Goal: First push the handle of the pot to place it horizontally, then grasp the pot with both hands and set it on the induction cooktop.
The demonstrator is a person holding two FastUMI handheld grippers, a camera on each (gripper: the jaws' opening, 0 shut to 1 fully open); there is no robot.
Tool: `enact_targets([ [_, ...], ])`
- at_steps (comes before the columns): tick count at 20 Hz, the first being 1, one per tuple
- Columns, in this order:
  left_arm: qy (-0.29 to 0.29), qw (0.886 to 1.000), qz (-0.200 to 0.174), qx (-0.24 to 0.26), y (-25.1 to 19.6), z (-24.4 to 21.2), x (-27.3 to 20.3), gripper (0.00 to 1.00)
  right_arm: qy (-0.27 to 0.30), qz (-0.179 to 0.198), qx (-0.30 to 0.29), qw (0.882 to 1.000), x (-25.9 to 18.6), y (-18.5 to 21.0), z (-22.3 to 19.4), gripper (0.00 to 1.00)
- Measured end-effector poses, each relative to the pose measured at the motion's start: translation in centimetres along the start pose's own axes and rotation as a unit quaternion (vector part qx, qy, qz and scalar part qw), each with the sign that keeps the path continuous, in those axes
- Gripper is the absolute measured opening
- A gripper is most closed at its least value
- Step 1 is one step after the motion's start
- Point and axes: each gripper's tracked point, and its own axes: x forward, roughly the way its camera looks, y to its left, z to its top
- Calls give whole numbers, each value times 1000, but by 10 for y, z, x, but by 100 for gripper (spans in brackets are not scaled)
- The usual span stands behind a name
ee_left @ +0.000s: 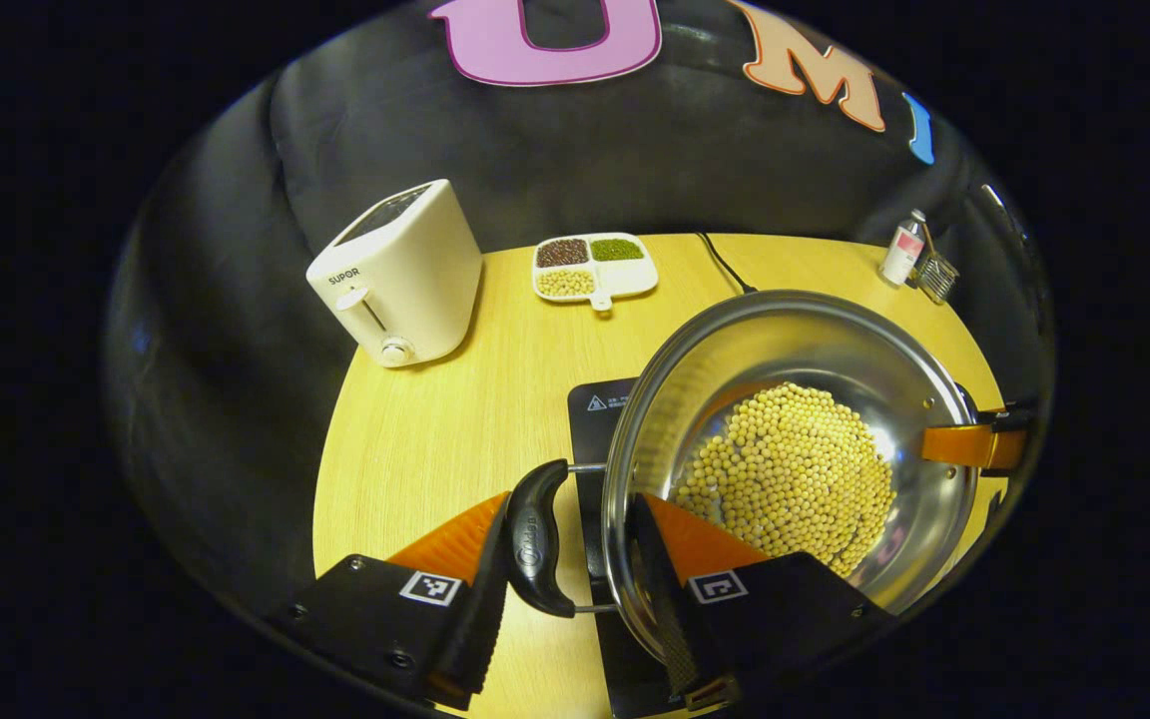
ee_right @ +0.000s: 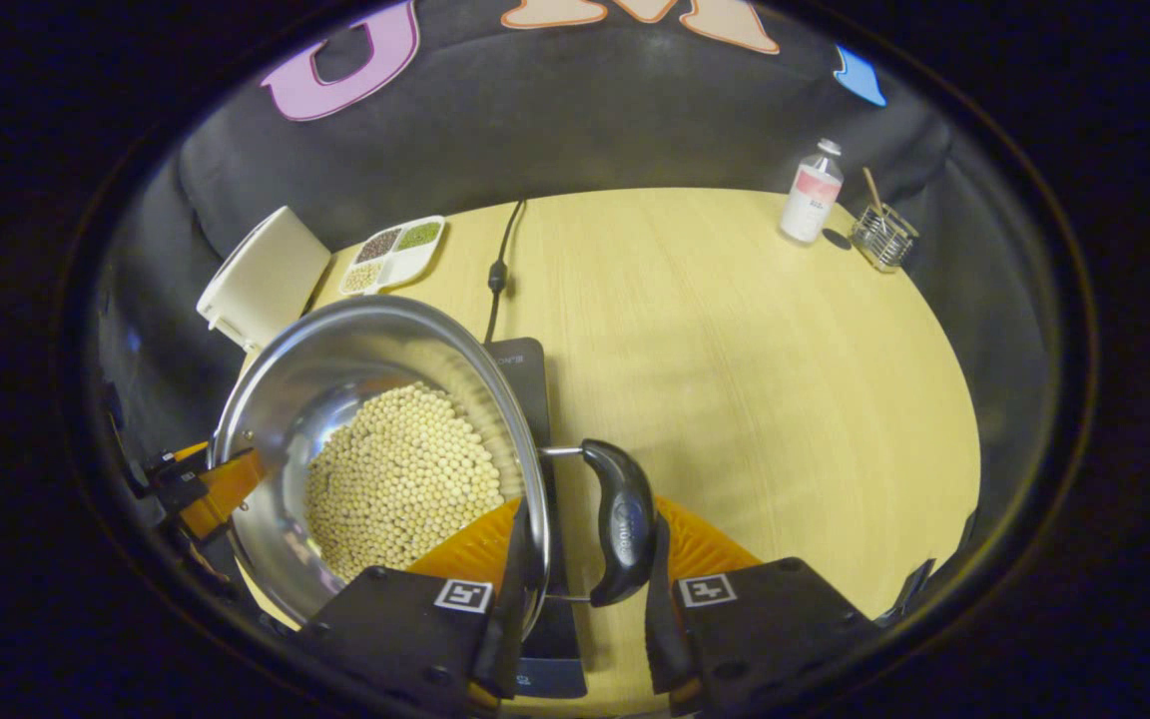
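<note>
A steel pot [ee_left: 735, 350] holding soybeans [ee_left: 795, 469] sits over the black induction cooktop [ee_left: 595, 399]; whether it rests on it I cannot tell. My left gripper [ee_left: 575, 539] is shut on the pot's near side, one finger outside the black loop handle [ee_left: 535, 539] and the other inside the wall. On the pot's far side, the right gripper [ee_left: 974, 444] has an orange finger inside the rim. In the right gripper view, my right gripper [ee_right: 590, 559] clamps the other black handle [ee_right: 623, 519] and the pot [ee_right: 335, 350] wall the same way, with the cooktop [ee_right: 525, 369] beneath and the left gripper [ee_right: 206, 489] opposite.
On the round wooden table [ee_right: 735, 379], a white toaster [ee_left: 400, 275] and a divided dish of beans [ee_left: 595, 268] stand at the back left. A bottle [ee_right: 812, 190] and a wire basket [ee_right: 882, 238] stand at the back right. The cooktop's cable [ee_right: 500, 270] runs to the rear.
</note>
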Motion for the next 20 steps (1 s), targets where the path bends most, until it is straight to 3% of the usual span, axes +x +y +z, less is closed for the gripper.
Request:
enact_targets([
  [1, -2, 1000, 3, -3, 0, -1, 0, 68, 0, -2, -1, 1000, -3, -1, 1, 55],
  [2, -10, 1000, 4, -2, -1, 0, 0, 69, -2, -3, 0, 1000, -1, -1, 0, 48],
  [5, -14, 1000, 14, -2, 0, -5, 6, 76, -12, -13, 8, 1000, 3, -3, 1, 61],
  [8, -61, 997, 19, -36, 2, 7, -3, 83, -29, 3, 20, 999, 1, 6, 0, 59],
  [10, -83, 995, 38, -37, 13, 11, -14, 80, -46, 6, 9, 999, -1, -2, 4, 85],
  [12, -107, 992, 56, -44, 20, 17, -30, 89, -82, 3, 20, 996, -1, -5, 15, 98],
  [13, -116, 990, 60, -48, 20, 17, -37, 94, -96, 16, 26, 995, -3, -3, 19, 96],
  [16, -150, 984, 73, -68, 18, 23, -66, 95, -134, 47, 37, 989, -13, -5, 30, 100],
  [17, -162, 981, 75, -76, 12, 25, -76, 95, -146, 56, 38, 987, -17, -7, 34, 94],
  [20, -188, 974, 78, -98, -13, 27, -109, 95, -165, 74, 30, 983, -32, -23, 34, 98],
])
